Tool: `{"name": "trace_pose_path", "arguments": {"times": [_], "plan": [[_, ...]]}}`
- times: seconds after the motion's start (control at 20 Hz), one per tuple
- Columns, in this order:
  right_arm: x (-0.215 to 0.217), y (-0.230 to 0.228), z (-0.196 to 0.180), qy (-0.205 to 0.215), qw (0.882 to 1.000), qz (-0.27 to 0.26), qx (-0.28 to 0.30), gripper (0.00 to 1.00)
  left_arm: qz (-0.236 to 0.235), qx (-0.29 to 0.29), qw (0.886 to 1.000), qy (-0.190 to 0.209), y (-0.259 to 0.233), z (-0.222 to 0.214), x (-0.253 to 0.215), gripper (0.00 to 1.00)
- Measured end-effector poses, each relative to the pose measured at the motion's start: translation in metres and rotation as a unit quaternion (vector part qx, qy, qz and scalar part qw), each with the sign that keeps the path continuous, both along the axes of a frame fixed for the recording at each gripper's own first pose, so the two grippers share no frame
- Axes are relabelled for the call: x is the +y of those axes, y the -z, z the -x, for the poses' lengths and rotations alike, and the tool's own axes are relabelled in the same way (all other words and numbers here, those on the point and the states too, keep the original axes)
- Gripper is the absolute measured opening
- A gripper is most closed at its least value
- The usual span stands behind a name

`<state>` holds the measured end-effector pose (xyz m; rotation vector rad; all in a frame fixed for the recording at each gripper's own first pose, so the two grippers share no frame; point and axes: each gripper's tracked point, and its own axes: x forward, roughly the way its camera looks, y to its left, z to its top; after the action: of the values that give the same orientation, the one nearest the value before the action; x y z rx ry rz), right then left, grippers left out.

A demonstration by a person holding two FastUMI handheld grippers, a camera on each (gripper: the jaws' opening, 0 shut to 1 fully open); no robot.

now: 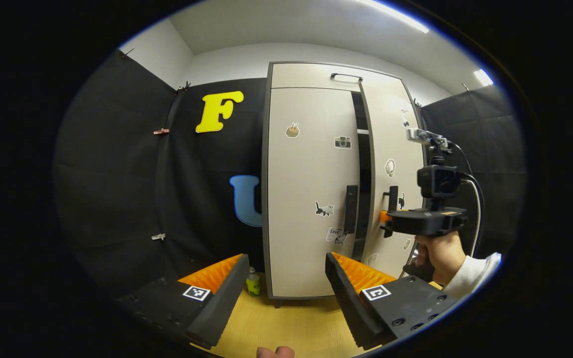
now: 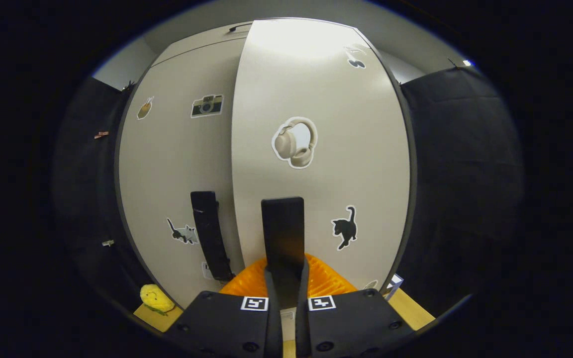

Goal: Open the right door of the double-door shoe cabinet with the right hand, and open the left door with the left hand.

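Right tool [image 2: 284, 286] is clamped on the right door handle [image 2: 282, 233], both fingers pressing its lower end, and the right door [image 2: 316, 164] is swung ajar, with a dark gap between the doors in the left gripper view. Left tool [image 1: 286, 288] is released, jaws spread wide, holding nothing.

Risks: the grip sits low on the handle, so a pull that strays off the door's arc could let the fingers slide off the bottom end and the door stall half-open. A hard yank might rock the tall shoe cabinet [image 1: 316, 77] on the table [image 1: 291, 323]. The left tool aims at the closed left door [image 1: 306, 174] but stands well back; the left door handle [image 1: 350, 209] lies just beside the opening edge of the right door, so the two tools could crowd each other there. Spread jaws coming in off-centre could bump the door face and miss the handle.

Relative position: the right handle is between the right tool's fingers; the left handle is ahead of the left tool, slightly right of centre, apart from it. A small object at the cabinet foot [image 1: 253, 284] is hard to identify, probably a toy or a can.
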<state>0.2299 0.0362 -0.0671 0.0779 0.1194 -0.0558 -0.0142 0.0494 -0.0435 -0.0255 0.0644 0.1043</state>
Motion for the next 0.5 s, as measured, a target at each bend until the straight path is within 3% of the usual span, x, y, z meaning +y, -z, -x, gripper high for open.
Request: {"name": "trace_pose_path", "arguments": {"times": [0.5], "plan": [[-0.022,-0.007,0.023,-0.03,0.999,-0.019,0.005,0.14,0.0,0.008,1.0,-0.022,-0.001,0.02,-0.028,0.95]]}}
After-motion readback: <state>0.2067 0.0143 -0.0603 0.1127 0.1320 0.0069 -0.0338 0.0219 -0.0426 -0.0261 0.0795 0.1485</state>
